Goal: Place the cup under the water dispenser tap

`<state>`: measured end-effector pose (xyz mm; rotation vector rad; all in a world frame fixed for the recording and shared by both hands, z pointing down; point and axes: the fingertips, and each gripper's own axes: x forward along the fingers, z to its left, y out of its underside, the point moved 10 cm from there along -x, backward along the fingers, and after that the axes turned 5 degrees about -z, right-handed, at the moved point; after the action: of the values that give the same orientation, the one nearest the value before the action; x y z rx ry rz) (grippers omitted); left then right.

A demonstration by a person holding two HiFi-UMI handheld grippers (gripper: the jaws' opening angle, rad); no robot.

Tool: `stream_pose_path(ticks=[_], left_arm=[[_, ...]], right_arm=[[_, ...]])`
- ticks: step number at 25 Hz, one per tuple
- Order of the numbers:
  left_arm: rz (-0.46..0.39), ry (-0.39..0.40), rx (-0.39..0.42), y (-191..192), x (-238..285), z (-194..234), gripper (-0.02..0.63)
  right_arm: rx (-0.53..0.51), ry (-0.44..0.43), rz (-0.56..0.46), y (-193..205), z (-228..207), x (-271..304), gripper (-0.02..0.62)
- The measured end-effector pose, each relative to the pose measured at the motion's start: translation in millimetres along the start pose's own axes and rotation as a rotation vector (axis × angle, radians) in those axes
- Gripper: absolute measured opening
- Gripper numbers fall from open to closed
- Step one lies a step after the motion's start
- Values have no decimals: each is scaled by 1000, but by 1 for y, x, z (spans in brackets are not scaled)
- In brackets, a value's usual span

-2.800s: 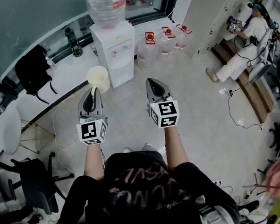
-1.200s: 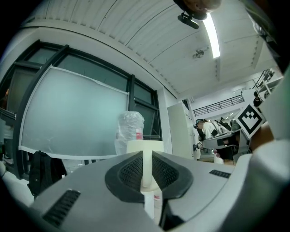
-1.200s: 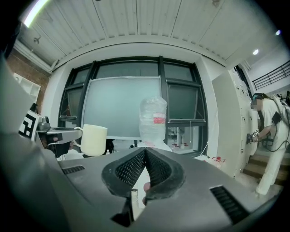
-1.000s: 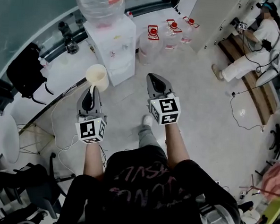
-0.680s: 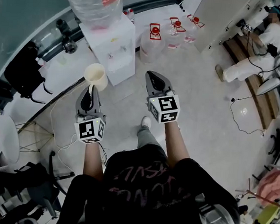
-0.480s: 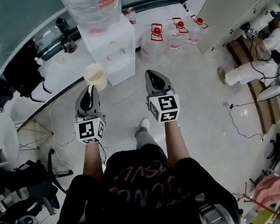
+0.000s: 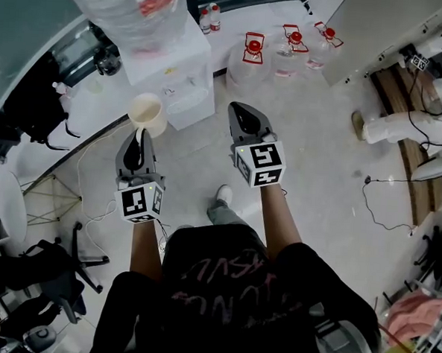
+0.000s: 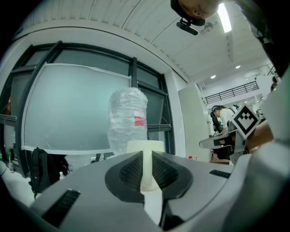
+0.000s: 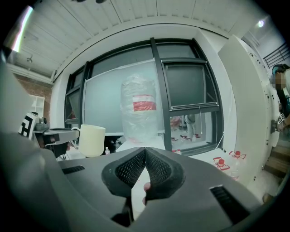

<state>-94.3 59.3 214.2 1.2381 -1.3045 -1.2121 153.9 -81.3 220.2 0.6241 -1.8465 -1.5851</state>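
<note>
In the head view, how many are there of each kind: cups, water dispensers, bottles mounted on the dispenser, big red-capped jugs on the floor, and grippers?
Cup: 1
Water dispenser: 1
Bottle on the dispenser: 1
Red-capped floor jugs: 3
Grippers: 2, the left gripper and the right gripper
Total: 8

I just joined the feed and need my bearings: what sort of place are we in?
Probably an office or lab workroom: a white water dispenser stands by big windows, spare red-capped water jugs sit on the floor beside it, and another person is at the right.
</note>
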Motion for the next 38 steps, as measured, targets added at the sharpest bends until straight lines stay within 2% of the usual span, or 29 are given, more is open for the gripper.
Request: stream_pose_path(ticks=[13,27,38], left_arm=[[7,-31,-2,14,28,-15,44],[1,-51,-47,50,45,-3,44],[-14,-68,-106,90,54,2,44]], right_arm=[[-12,-58,34,18,-28,21,14],[-34,-83,92,43,-30,49,14],[-24,-102,144,89,-19,71,14]])
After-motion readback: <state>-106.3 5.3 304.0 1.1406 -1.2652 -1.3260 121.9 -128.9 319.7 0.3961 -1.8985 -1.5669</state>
